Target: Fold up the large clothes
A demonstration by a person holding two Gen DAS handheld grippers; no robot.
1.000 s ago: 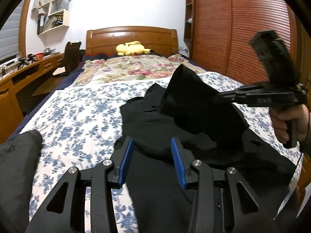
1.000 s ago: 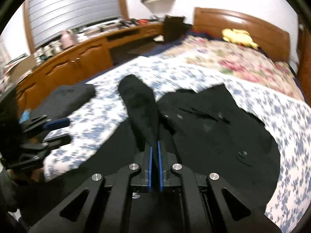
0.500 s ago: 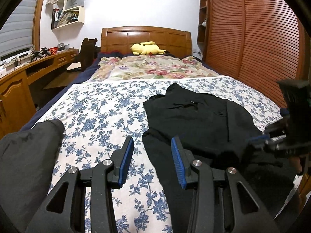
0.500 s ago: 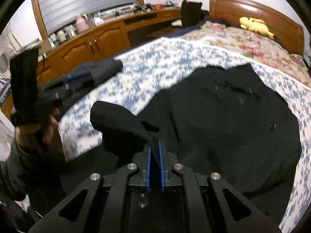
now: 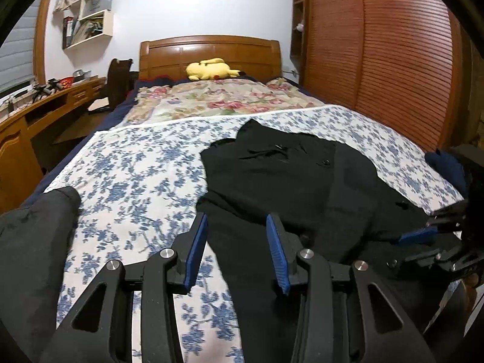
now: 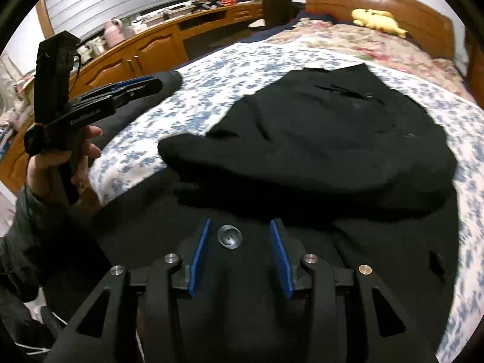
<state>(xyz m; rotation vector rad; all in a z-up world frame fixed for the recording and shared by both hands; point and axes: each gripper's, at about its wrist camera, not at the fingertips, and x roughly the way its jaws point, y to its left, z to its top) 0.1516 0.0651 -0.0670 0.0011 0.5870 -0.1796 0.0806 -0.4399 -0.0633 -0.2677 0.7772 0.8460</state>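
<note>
**Two hand-held grippers over a black coat on the bed**

Two hand-held grippers hang above the foot of a bed (image 5: 130, 163) spread with a blue-flowered cover. A black coat (image 5: 290, 178) lies flat on that cover, right of the bed's middle in the left wrist view, its collar end toward the wooden headboard (image 5: 208, 51) and its lower part running down under both grippers. A sleeve or flap is folded across the body of the coat, forming a thick rounded ridge in the right wrist view.

The left hand-held gripper (image 5: 237, 251) stands partly open with nothing between its blue pads; below the gap lie the coat's edge and the flowered cover. A hand (image 6: 60, 157) grips its handle at the left of the right wrist view.

The right hand-held gripper (image 6: 240, 254) is opening its jaws. Its pads press on nothing; the coat lies beneath them, and a dark round button (image 6: 230, 236) shows in the gap.

A second dark garment (image 5: 33, 242) lies bunched at the bed's left edge. A yellow plush toy (image 5: 211, 69) rests by the headboard, on a rose-patterned quilt (image 5: 217, 99). A wooden surface (image 6: 169, 36) runs along the window wall.
</note>
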